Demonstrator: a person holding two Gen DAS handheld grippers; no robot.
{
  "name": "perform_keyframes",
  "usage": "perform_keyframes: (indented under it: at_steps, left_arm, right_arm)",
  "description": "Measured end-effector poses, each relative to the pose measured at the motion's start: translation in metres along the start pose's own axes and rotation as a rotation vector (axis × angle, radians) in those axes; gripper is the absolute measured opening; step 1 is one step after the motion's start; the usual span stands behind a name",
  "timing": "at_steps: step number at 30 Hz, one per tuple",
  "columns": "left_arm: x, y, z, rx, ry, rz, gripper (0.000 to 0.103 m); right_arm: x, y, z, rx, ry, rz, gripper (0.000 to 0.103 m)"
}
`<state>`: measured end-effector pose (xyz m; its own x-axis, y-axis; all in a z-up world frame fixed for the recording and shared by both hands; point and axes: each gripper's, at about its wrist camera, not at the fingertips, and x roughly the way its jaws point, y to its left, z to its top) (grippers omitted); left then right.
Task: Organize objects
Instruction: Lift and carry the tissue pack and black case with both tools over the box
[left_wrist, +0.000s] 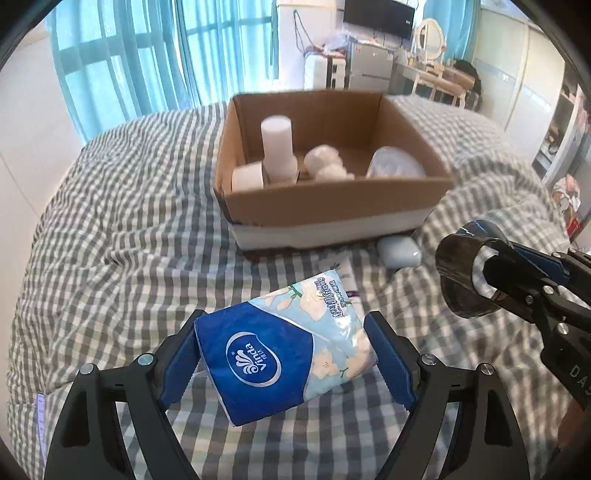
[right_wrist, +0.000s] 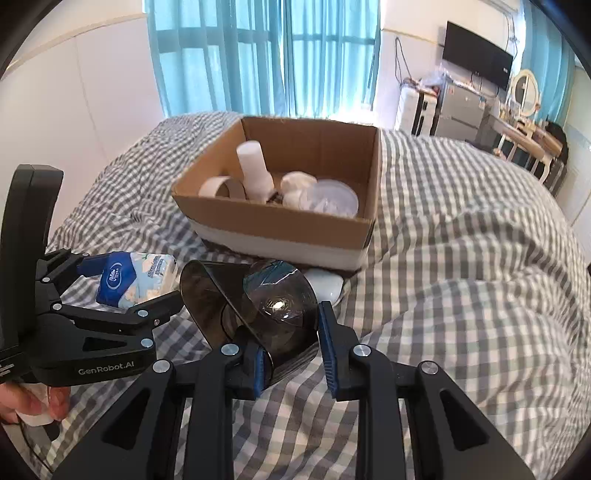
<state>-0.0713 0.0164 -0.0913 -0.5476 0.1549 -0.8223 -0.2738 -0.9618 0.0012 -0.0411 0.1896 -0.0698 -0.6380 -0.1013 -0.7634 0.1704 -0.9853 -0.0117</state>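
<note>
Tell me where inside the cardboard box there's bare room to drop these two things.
The cardboard box is bare along its back wall and right rear corner. Its near half is crowded: tape rolls, the white bottle, white balls and a clear lid.

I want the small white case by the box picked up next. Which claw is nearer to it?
Right. The right claw, shut on a dark cup, sits just short of the case; the left claw, holding tissues, is farther back.
</note>
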Motion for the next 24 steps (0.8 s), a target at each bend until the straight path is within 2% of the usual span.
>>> perform_keyframes:
  at_steps: [4, 9, 14, 24]
  left_arm:
    - [-0.021, -0.004, 0.013, -0.008, -0.044, 0.019, 0.087]
    - [-0.053, -0.005, 0.031, -0.008, -0.129, 0.019, 0.087]
    - [-0.081, -0.012, 0.058, 0.017, -0.218, 0.053, 0.087]
    - [-0.083, -0.016, 0.128, 0.035, -0.297, 0.036, 0.087]
  right_arm:
    - [-0.019, 0.005, 0.01, -0.015, -0.043, -0.011, 0.024]
    - [-0.038, 0.002, 0.026, -0.015, -0.095, -0.013, 0.024]
    - [-0.053, -0.004, 0.049, -0.023, -0.15, -0.028, 0.024]
    - [-0.05, -0.025, 0.112, -0.023, -0.219, -0.052, 0.024]
